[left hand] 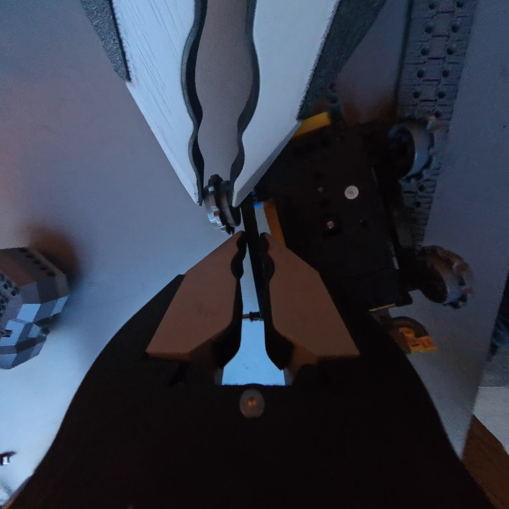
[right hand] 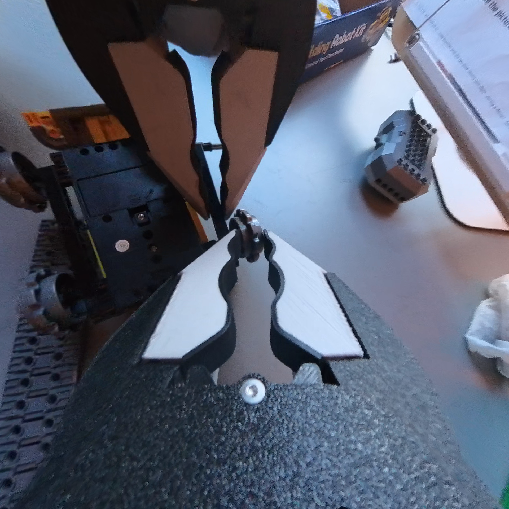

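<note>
1. The small toothed wheel sits above the table, right at the fingertips of the right claw, whose white fingers are clamped on its two faces.
2. The left claw, the brown-fingered one, is closed on a thin black beam that rises from the tracked chassis. A short pin sticks out of the beam lower down.
3. The two claws meet tip to tip, with the wheel just beside the beam's end. Whether they touch is hard to tell, since both views are soft there.
4. The right claw's hold looks shallow, with only the finger ends gripping. I judge that even pressure and a square wrist would keep the wheel from pivoting.
5. The left claw's grip along the beam seems the firmer one, and it steadies the chassis.
6. The chassis crowds one side of the claws with its sprocket wheels and a loose ribbed track belt.
7. On the other side, well apart, a grey studded block lies on the table.
8. A blue box and printed sheets lie toward the table's far edge, and a crumpled white bag lies nearer.
</note>
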{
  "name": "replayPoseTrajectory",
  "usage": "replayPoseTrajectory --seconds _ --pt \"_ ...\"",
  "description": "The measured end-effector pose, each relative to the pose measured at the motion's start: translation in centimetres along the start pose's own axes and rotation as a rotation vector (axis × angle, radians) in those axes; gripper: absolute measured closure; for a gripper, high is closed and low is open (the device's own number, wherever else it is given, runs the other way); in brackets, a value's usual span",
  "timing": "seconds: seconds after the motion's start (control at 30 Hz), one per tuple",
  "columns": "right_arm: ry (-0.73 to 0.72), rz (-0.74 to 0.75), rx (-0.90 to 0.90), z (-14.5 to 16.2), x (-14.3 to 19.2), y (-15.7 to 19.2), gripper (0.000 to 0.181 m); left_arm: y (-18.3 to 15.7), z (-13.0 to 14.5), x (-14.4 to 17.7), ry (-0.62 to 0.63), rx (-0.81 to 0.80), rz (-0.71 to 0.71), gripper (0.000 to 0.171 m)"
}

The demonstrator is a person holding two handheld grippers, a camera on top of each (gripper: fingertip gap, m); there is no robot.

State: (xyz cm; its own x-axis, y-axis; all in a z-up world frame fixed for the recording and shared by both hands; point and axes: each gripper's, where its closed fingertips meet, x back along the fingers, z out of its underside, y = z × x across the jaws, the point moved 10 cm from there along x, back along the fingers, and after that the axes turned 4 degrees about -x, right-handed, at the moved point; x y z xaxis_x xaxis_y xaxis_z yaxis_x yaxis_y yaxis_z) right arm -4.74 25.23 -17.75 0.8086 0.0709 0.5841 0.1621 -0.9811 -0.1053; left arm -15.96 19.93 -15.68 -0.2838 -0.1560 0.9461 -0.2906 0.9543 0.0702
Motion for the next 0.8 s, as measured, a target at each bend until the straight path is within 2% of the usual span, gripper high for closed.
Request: replayPoseTrajectory --seconds 0.2,0.27,0.3,0.43,0.6,0.8 --pt "-0.002 -0.065 -0.021 0.3 0.4 -0.5 0.169 -0.1 0.2 0.0 -0.049 -0.107 -0.003 0.164" --pt "-0.003 -0.074 -0.022 0.3 0.7 -0.7 0.155 -0.3 0.0 0.1 -0.057 -0.168 -0.009 0.164" --pt "-0.002 -0.096 -0.016 0.2 0.9 -0.7 0.155 -0.4 -0.1 0.1 -0.059 -0.200 -0.009 0.164" --pt "0.021 -0.145 -0.016 0.3 0.6 -0.3 0.170 -0.4 -0.2 -0.1 -0.044 -0.278 0.014 0.163" --pt "0.034 0.072 0.051 -0.5 -0.7 0.5 0.173 0.1 0.9 -0.1 -0.038 -0.254 -0.005 0.162" --pt "0.014 0.221 -0.025 -1.4 -2.0 0.1 0.173 1.1 2.3 0.5 -0.070 -0.222 -0.064 0.162"
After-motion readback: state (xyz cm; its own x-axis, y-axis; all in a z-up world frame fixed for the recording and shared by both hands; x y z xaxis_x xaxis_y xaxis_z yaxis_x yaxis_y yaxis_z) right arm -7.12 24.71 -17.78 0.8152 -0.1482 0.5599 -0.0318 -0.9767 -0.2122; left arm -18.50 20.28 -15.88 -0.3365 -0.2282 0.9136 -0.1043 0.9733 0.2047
